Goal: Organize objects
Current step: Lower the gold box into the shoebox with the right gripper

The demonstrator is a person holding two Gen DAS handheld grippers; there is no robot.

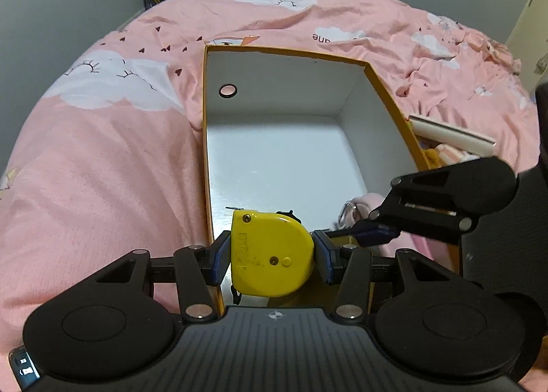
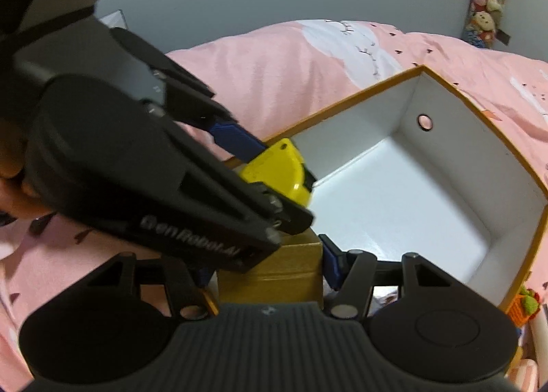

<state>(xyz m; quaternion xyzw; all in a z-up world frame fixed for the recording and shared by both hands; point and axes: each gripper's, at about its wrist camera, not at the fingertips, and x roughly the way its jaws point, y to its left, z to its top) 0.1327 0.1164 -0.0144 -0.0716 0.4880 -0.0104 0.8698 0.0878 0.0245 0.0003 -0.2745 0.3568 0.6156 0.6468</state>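
So far nothing has really been put away: the orange shoebox point(image 1: 387, 97) is seen with a bare white floor, sitting on the pink duvet point(image 1: 102, 169). A yellow tape measure point(image 1: 270, 255) is clamped between the blue pads of the left gripper point(image 1: 272, 256) and is held right over the near edge of the box, at about 6 o'clock in the left wrist view, so it looks about to be dropped in. A gold box point(image 2: 274, 272) is pinched by the right gripper point(image 2: 270, 272) at 6 o'clock in the right wrist view, just outside the shoebox's near corner. So two items are in hand, none stowed yet.

More stuff seems to be left outside the box: a white tube-like thing point(image 1: 452, 135) at 3 o'clock in the left view, plus some pink and yellow bits beside it that can't be identified.

Writing-wise: "GenRobot.AI" can be made out on the left gripper's body in the right view. A small label is stuck on the tape measure but it's too blurry to be read. Upside-down letters, roughly "ane", are printed on the duvet at 1 o'clock.
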